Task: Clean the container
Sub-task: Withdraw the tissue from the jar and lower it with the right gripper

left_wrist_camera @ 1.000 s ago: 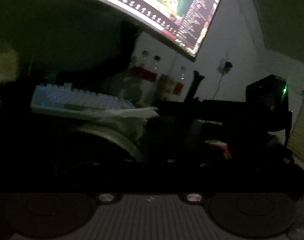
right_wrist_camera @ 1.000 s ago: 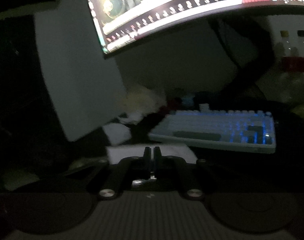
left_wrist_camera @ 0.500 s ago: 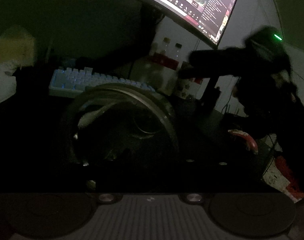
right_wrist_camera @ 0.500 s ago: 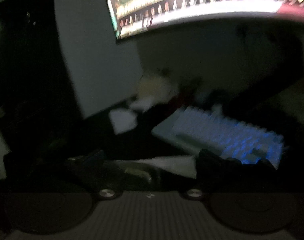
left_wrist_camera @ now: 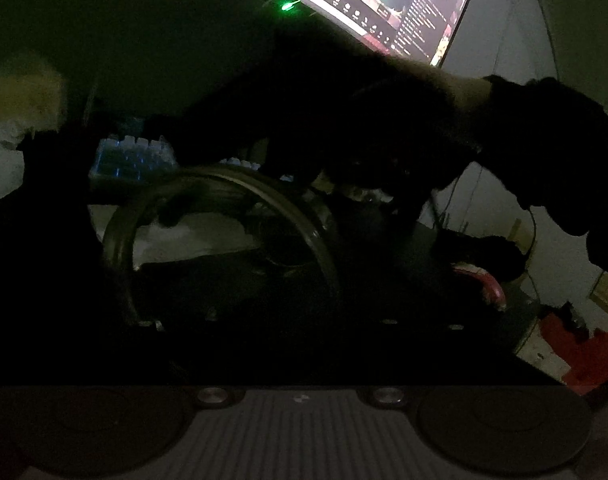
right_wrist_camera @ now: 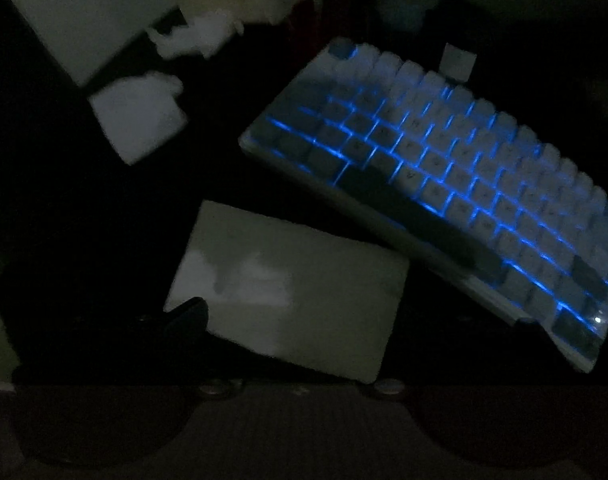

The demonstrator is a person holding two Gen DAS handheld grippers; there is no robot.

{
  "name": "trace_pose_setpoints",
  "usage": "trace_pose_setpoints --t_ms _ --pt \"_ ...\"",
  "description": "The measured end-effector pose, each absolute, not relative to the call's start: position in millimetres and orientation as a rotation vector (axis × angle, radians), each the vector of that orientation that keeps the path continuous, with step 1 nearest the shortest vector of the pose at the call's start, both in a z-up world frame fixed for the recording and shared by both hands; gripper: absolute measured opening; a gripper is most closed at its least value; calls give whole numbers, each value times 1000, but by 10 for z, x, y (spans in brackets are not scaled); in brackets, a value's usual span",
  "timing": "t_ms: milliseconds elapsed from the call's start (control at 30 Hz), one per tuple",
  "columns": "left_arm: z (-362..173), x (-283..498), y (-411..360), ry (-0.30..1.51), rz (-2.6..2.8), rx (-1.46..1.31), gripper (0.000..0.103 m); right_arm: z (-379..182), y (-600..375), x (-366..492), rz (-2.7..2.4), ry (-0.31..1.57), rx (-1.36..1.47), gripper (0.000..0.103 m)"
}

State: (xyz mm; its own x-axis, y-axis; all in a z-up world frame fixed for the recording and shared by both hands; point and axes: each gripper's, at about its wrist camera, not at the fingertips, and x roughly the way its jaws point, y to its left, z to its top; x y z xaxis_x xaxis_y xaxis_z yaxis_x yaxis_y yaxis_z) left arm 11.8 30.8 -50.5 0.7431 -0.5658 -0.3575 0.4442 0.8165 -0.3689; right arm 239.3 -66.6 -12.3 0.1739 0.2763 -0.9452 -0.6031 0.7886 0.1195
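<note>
Over the dim worktop (right_wrist_camera: 103, 220) my right fingers (right_wrist_camera: 187, 314), shut earlier, had spread above the tissue (right_wrist_camera: 295, 292), ready for wiping; left fingers' state I couldn't tell.

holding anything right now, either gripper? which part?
Too dark to tell. In the left view the round container sits close in front, its near rim lost in shadow. In the right view one dark finger overlaps the pale sheet; grip unclear.

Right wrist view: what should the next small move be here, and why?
Probably close the right gripper on the white sheet. The sheet lies just ahead, with one dark finger at its left edge and the jaws apparently spread. The container shows its rim in the left wrist view, so wiping would come after. The dim light makes this uncertain.
</note>
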Motion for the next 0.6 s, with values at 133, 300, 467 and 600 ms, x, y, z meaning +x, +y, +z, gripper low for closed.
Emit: trace_pose_setpoints --t_ms 133,300,467,600 --pt "-495 103 273 473 -560 -244 51 -204 -659 2466 630 1312 -327 102" --pt "-495 73 205 467 -549 -203 57 -263 -532 2413 747 1321 -545 103" --pt "-496 72 208 466 -552 -217 59 -235 -497 2386 831 1253 -589 103" --pt "-495 67 226 466 -555 -231 61 -194 -447 2398 851 1247 -597 103"
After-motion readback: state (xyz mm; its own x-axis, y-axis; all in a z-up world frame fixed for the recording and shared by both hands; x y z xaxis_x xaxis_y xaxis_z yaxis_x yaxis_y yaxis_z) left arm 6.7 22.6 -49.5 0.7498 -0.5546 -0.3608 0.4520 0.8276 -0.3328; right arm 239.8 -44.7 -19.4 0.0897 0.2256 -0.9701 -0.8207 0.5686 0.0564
